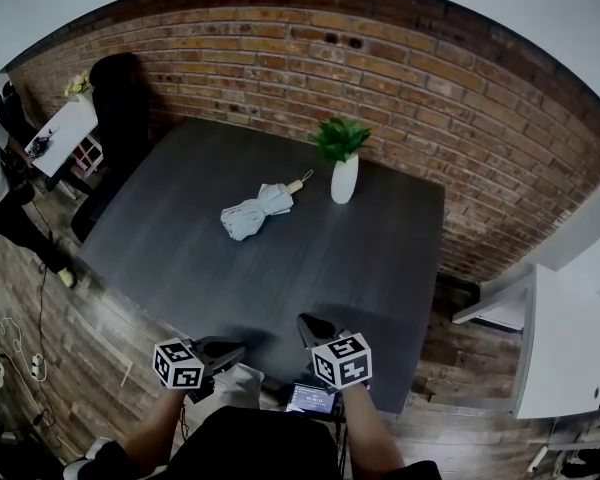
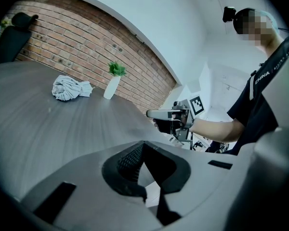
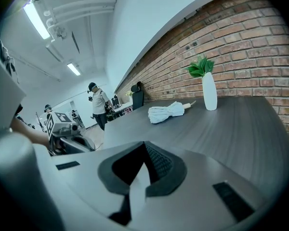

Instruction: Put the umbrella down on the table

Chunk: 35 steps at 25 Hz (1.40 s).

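The folded pale-blue umbrella [image 1: 258, 211] lies on its side in the middle of the dark grey table [image 1: 280, 288], its wooden handle pointing toward a white vase. It also shows far off in both gripper views, umbrella [image 2: 70, 88] and umbrella [image 3: 167, 112]. My left gripper [image 1: 225, 350] and right gripper [image 1: 315, 326] hover at the table's near edge, well short of the umbrella. In the left gripper view my left gripper [image 2: 143, 146] has its jaws together with nothing between them. My right gripper [image 3: 144, 146] looks the same, empty.
A white vase [image 1: 344, 178] with a green plant stands just right of the umbrella, near the brick wall. A black chair [image 1: 115, 98] and a white desk [image 1: 65, 133] are at the far left. A white cabinet [image 1: 565, 338] stands at the right. A person [image 3: 98, 107] stands in the background.
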Each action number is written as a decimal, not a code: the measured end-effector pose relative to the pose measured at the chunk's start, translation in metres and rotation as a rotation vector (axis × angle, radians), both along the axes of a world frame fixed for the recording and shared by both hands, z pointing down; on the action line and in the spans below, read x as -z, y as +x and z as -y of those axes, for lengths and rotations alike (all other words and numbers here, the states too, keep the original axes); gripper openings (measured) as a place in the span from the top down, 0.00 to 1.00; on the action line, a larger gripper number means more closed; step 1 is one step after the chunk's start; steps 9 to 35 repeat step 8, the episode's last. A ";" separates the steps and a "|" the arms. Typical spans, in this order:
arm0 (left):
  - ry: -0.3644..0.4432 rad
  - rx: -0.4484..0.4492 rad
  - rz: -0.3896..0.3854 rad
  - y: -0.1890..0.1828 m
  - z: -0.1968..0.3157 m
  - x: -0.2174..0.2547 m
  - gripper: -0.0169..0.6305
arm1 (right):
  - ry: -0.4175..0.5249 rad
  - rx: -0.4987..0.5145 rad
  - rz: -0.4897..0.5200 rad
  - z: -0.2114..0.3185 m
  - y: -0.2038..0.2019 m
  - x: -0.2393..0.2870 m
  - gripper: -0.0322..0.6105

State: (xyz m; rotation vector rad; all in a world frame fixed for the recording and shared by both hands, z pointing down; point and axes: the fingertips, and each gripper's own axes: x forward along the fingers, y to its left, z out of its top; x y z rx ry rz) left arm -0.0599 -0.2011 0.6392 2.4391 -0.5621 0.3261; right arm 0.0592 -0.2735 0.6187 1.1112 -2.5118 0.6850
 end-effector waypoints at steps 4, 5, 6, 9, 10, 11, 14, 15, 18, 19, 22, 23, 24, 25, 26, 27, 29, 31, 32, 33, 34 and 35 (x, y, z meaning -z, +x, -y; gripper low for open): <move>0.001 0.008 -0.006 -0.001 0.001 0.001 0.97 | -0.002 0.002 0.009 0.001 -0.002 0.000 0.94; 0.001 0.009 -0.006 -0.001 0.001 0.001 0.97 | -0.002 0.002 0.010 0.001 -0.002 0.000 0.94; 0.000 0.009 -0.006 -0.001 0.000 0.001 0.97 | -0.003 0.003 0.011 0.000 -0.003 0.000 0.94; -0.002 0.009 -0.006 -0.001 -0.002 0.002 0.97 | -0.005 0.004 0.013 -0.002 -0.003 0.000 0.94; -0.002 0.009 -0.006 -0.001 -0.002 0.002 0.97 | -0.005 0.004 0.013 -0.002 -0.003 0.000 0.94; -0.002 0.009 -0.006 -0.001 -0.002 0.002 0.97 | -0.005 0.004 0.013 -0.002 -0.003 0.000 0.94; -0.002 0.009 -0.006 -0.001 -0.002 0.002 0.97 | -0.005 0.004 0.013 -0.002 -0.003 0.000 0.94; -0.002 0.009 -0.006 -0.001 -0.002 0.002 0.97 | -0.005 0.004 0.013 -0.002 -0.003 0.000 0.94; -0.002 0.009 -0.006 -0.001 -0.002 0.002 0.97 | -0.005 0.004 0.013 -0.002 -0.003 0.000 0.94; -0.002 0.009 -0.006 -0.001 -0.002 0.002 0.97 | -0.005 0.004 0.013 -0.002 -0.003 0.000 0.94; -0.002 0.009 -0.006 -0.001 -0.002 0.002 0.97 | -0.005 0.004 0.013 -0.002 -0.003 0.000 0.94; -0.002 0.009 -0.006 -0.001 -0.002 0.002 0.97 | -0.005 0.004 0.013 -0.002 -0.003 0.000 0.94; -0.002 0.009 -0.006 -0.001 -0.002 0.002 0.97 | -0.005 0.004 0.013 -0.002 -0.003 0.000 0.94; -0.002 0.009 -0.006 -0.001 -0.002 0.002 0.97 | -0.005 0.004 0.013 -0.002 -0.003 0.000 0.94; -0.002 0.009 -0.006 -0.001 -0.002 0.002 0.97 | -0.005 0.004 0.013 -0.002 -0.003 0.000 0.94; -0.002 0.009 -0.006 -0.001 -0.002 0.002 0.97 | -0.005 0.004 0.013 -0.002 -0.003 0.000 0.94; -0.002 0.009 -0.006 -0.001 -0.002 0.002 0.97 | -0.005 0.004 0.013 -0.002 -0.003 0.000 0.94; -0.002 0.009 -0.006 -0.001 -0.002 0.002 0.97 | -0.005 0.004 0.013 -0.002 -0.003 0.000 0.94; -0.002 0.009 -0.006 -0.001 -0.002 0.002 0.97 | -0.005 0.004 0.013 -0.002 -0.003 0.000 0.94; -0.002 0.009 -0.006 -0.001 -0.002 0.002 0.97 | -0.005 0.004 0.013 -0.002 -0.003 0.000 0.94; -0.002 0.009 -0.006 -0.001 -0.002 0.002 0.97 | -0.005 0.004 0.013 -0.002 -0.003 0.000 0.94; -0.002 0.009 -0.006 -0.001 -0.002 0.002 0.97 | -0.005 0.004 0.013 -0.002 -0.003 0.000 0.94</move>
